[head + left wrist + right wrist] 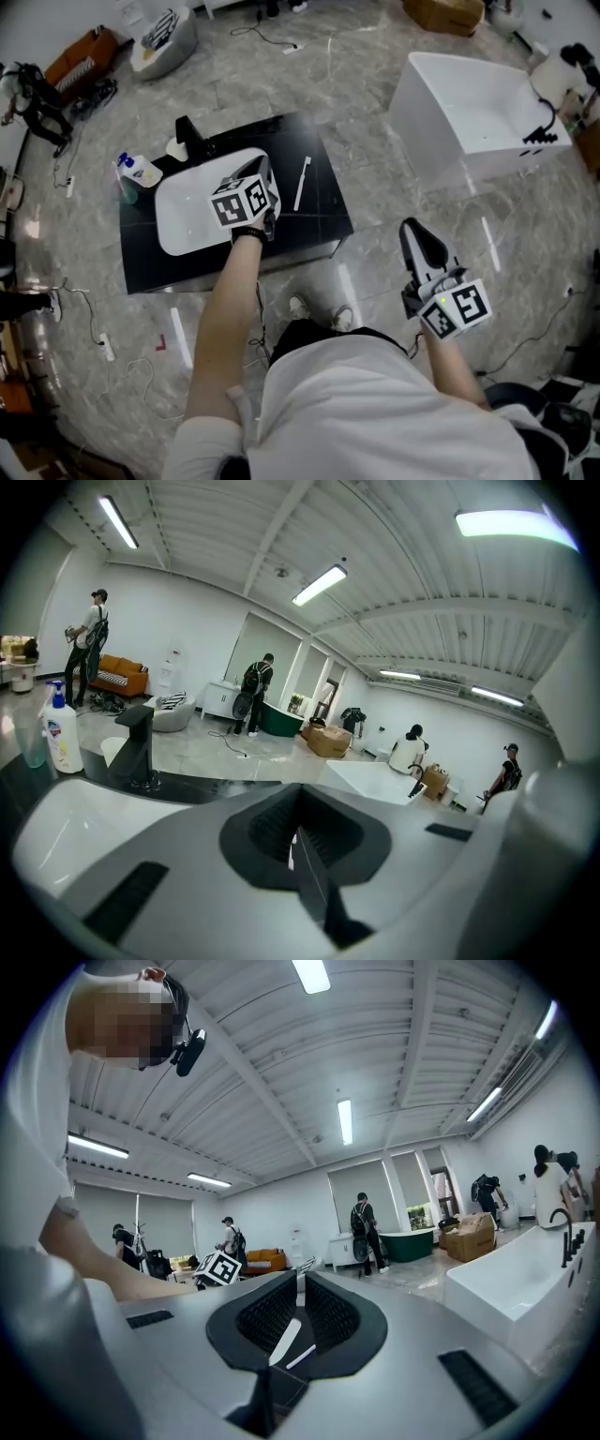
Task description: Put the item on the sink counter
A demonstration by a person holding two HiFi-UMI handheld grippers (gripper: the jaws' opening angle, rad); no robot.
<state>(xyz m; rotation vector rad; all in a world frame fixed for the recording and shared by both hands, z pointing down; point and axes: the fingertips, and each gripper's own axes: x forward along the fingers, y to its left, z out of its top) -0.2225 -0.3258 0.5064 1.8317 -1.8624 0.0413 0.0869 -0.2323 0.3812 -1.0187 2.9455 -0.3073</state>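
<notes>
White basin (187, 217) below left gripper (265, 164), jaws together; right gripper (412, 227) likewise; bottle (141, 172), probably soap, beside basin.

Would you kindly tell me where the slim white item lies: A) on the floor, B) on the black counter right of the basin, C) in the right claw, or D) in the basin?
B: the slim white item lies flat on the black counter, just right of the white basin.
</notes>
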